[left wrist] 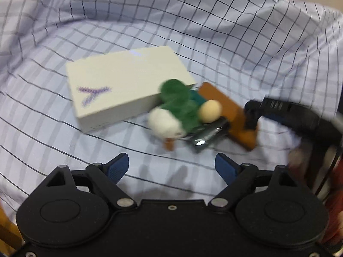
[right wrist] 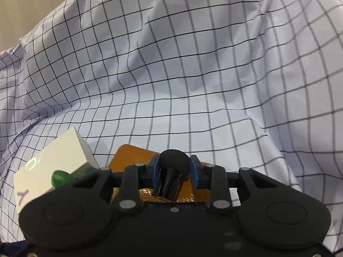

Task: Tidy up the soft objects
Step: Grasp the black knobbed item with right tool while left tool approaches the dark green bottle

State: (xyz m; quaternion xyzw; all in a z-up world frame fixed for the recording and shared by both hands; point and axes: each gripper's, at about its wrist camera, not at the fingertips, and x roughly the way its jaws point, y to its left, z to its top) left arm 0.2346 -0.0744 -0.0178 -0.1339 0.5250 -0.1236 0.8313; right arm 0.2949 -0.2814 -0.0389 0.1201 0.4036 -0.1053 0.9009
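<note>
Plush toy (left wrist: 175, 111), green body, white end, cream ball, blurred; lies on the checked cloth (left wrist: 193, 32) touching the corner of a white box (left wrist: 120, 85) with a purple Y mark. Just beside it: a flat orange piece (left wrist: 233, 111) and a shiny dark packet (left wrist: 205, 135). Left gripper (left wrist: 171, 167) hovers above the cloth, blue pads apart, nothing between them. Right gripper (right wrist: 174, 172) clamped together on a black round-ended thing (right wrist: 174, 162), over the orange piece (right wrist: 130, 156); box (right wrist: 53, 160) at its left. Cloth (right wrist: 193, 64) pale, dark grid, wrinkled, rising behind. Bench under it not visible.
</note>
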